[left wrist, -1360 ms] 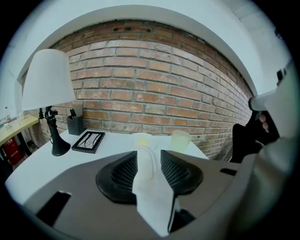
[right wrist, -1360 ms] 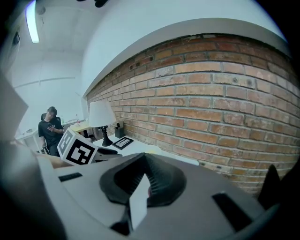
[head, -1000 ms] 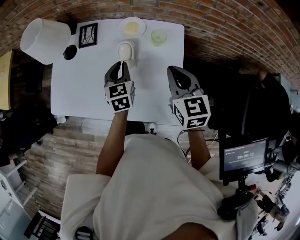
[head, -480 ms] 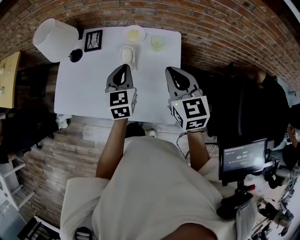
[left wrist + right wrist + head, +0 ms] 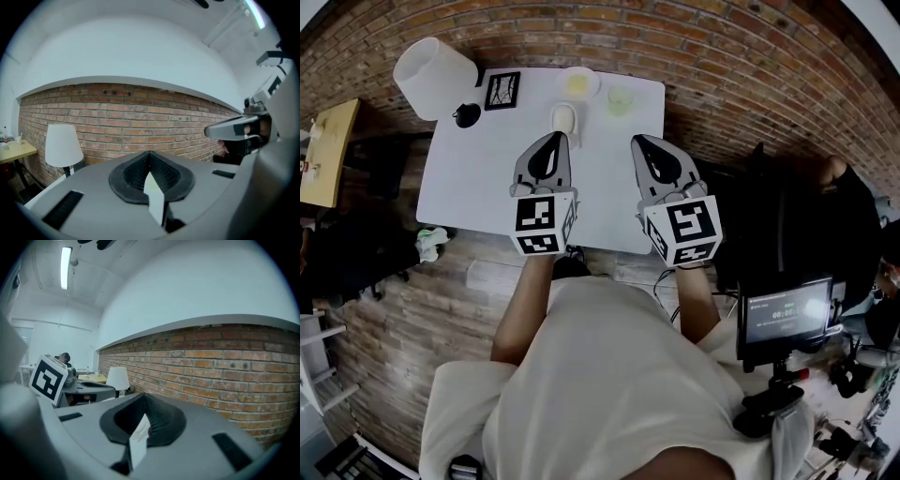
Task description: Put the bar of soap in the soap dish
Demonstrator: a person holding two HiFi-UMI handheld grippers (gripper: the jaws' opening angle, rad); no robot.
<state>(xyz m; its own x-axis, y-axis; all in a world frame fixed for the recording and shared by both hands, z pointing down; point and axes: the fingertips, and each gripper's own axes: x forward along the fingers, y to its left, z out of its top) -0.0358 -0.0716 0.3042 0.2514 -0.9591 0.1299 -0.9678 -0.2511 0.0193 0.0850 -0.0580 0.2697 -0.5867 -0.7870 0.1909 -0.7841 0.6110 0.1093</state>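
Since the bar of soap [image 5: 563, 116] lies in the soap dish [image 5: 575, 123], toward the far edge of the white table [image 5: 478, 178], the placing step reads as done (the soap looks seated, though it is small in the head view). Nearby stand a pale bowl [image 5: 578, 84] and a cup [image 5: 620, 98]; a lamp [image 5: 436, 64] and a picture frame [image 5: 502, 91] are further left. The left gripper [image 5: 552, 138] hangs above the table, jaws pressed together on nothing. The right gripper [image 5: 637, 142] is likewise closed and empty. Judgement: no grasp remains; the next move calls only for checking that the soap sits flat.
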